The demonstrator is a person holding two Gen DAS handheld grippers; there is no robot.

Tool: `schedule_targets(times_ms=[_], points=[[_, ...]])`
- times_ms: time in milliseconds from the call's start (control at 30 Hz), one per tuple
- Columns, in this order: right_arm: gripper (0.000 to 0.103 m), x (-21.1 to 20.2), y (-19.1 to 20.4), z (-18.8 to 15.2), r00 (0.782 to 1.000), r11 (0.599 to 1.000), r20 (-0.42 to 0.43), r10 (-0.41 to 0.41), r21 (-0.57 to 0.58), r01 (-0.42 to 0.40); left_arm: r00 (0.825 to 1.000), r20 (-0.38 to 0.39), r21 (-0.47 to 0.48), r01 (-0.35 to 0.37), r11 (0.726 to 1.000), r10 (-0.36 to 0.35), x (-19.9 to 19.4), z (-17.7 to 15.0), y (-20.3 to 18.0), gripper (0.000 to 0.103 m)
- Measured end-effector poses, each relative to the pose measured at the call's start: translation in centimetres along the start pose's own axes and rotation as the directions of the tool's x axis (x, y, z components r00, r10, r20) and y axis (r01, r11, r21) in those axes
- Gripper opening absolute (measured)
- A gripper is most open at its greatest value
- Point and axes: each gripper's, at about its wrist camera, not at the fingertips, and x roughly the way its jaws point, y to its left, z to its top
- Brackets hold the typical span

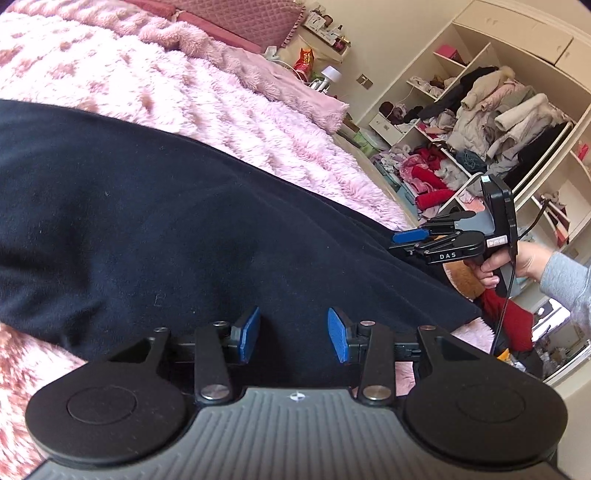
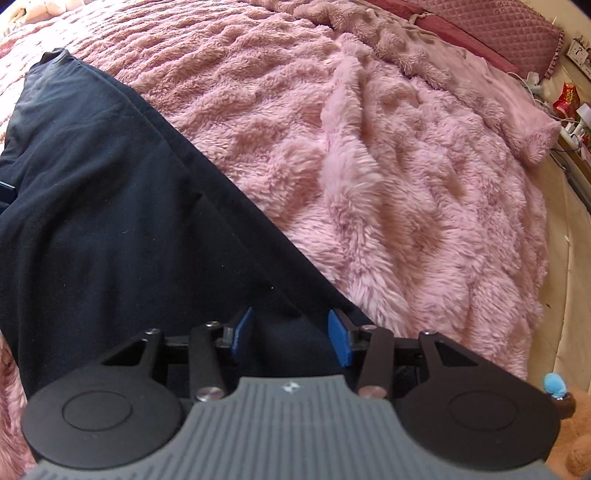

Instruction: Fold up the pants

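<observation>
Dark navy pants (image 1: 177,229) lie spread on a fluffy pink blanket (image 1: 184,96) on the bed; they also show in the right wrist view (image 2: 110,221). My left gripper (image 1: 293,334) is open, its blue pads over the pants' near edge with dark cloth between them. My right gripper (image 2: 290,334) is open over the pants' edge near the blanket (image 2: 388,166). In the left wrist view the right gripper (image 1: 400,242) sits at the pants' right end, held by a hand (image 1: 517,262).
An open wardrobe (image 1: 480,122) stuffed with clothes stands beyond the bed. A bedside shelf (image 1: 321,70) holds a snack bag and small items. Pink pillows (image 2: 498,33) lie at the bed's head. The floor (image 2: 569,295) runs along the bed's right side.
</observation>
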Motion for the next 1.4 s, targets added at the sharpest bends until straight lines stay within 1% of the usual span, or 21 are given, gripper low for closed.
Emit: schedule_targets(times_ms=[33,67,233,367,467,533,567,600,700,733,767,833,867,967,1033,1100,1167,1267,1300,1367,1400], points=[[0.029,0.0,-0.3,0.0,1.0,1.0,0.003,0.022,-0.003,-0.022,1.0,0.005,0.012,-0.015,1.0,0.015,0.1,0.0,-0.2,0.046],[0.0,0.0,-0.5,0.0,0.999,0.999,0.009,0.039,-0.018,-0.039,1.0,0.01,0.014,-0.029,0.999,0.029,0.2,0.1,-0.3,0.046],[0.0,-0.7,-0.7,-0.4,0.998,0.997,0.058,0.014,-0.082,-0.009,0.998,0.037,-0.046,-0.054,0.997,0.055,0.4,-0.1,-0.7,0.046],[0.0,-1.5,-0.6,-0.5,0.987,0.993,0.142,-0.076,-0.076,0.087,0.998,0.044,-0.031,-0.052,0.998,0.053,0.1,0.2,-2.2,0.046],[0.0,-1.6,-0.4,-0.4,0.984,0.99,0.148,-0.103,-0.078,0.115,0.997,0.056,-0.008,-0.047,0.999,0.048,-0.5,0.4,-3.7,0.046],[0.0,-1.1,0.2,-0.4,0.948,0.945,0.13,-0.292,-0.115,0.306,0.997,0.057,0.004,-0.061,0.998,0.061,-1.2,0.3,-4.6,0.046],[0.016,-0.9,0.1,-0.4,0.928,0.923,0.105,-0.357,-0.111,0.368,0.995,0.06,0.001,-0.076,0.997,0.076,-1.7,0.2,-4.8,0.046],[0.024,-1.2,-0.4,-0.5,0.903,0.901,0.077,-0.423,-0.073,0.428,0.994,0.064,-0.006,-0.088,0.996,0.088,-2.3,0.1,-5.0,0.046],[0.028,-4.1,-1.1,-1.4,0.879,0.887,0.12,-0.461,0.085,0.453,0.989,0.075,-0.026,-0.127,0.992,0.129,-4.4,-0.6,-5.1,0.046],[0.029,-5.5,-1.0,-1.9,0.86,0.867,0.131,-0.494,0.153,0.474,0.986,0.077,-0.032,-0.145,0.989,0.147,-5.2,-0.9,-5.1,0.046],[0.029,-6.3,-0.9,-2.3,0.859,0.861,0.133,-0.495,0.205,0.465,0.983,0.077,-0.039,-0.162,0.986,0.165,-5.9,-1.3,-5.0,0.046],[0.026,-8.0,-0.3,-3.6,0.906,0.868,0.11,-0.409,0.355,0.348,0.978,0.076,-0.061,-0.19,0.98,0.195,-7.1,-1.8,-5.0,0.046],[0.019,-8.3,0.1,-4.1,0.92,0.866,0.105,-0.378,0.393,0.311,0.975,0.079,-0.076,-0.201,0.977,0.207,-7.6,-2.2,-4.9,0.046],[0.015,-9.1,3.1,-6.4,0.945,0.852,0.117,-0.307,0.476,0.218,0.97,0.09,-0.125,-0.213,0.969,0.225,-9.1,-3.2,-5.1,0.046],[0.015,-9.2,4.3,-8.0,0.958,0.804,0.143,-0.248,0.582,0.122,0.965,0.104,-0.158,-0.222,0.962,0.239,-10.2,-3.9,-5.4,0.046],[0.016,-9.3,5.4,-9.8,0.955,0.722,0.195,-0.224,0.691,0.028,0.96,0.127,-0.191,-0.225,0.955,0.251,-11.4,-4.9,-5.6,0.046],[0.016,-9.1,6.7,-11.0,0.942,0.674,0.172,-0.288,0.735,0.072,0.952,0.145,-0.234,-0.232,0.944,0.27,-12.6,-6.0,-5.5,0.046],[0.018,-9.2,8.8,-12.6,0.884,0.556,0.089,-0.458,0.805,0.207,0.942,0.148,-0.309,-0.245,0.919,0.3,-14.2,-7.6,-5.0,0.046],[0.02,-9.7,9.8,-13.8,0.853,0.486,0.079,-0.516,0.847,0.215,0.94,0.148,-0.319,-0.248,0.915,0.307,-14.6,-7.8,-4.8,0.046],[0.029,-10.9,11.7,-15.9,0.8,0.4,0.107,-0.59,0.9,0.175,0.921,0.178,-0.326,-0.276,0.904,0.346,-15.6,-8.0,-4.3,0.046],[0.033,-11.5,12.6,-16.4,0.783,0.412,0.15,-0.604,0.9,0.146,0.905,0.201,-0.338,-0.295,0.894,0.375,-16.0,-7.9,-4.0,0.046]])
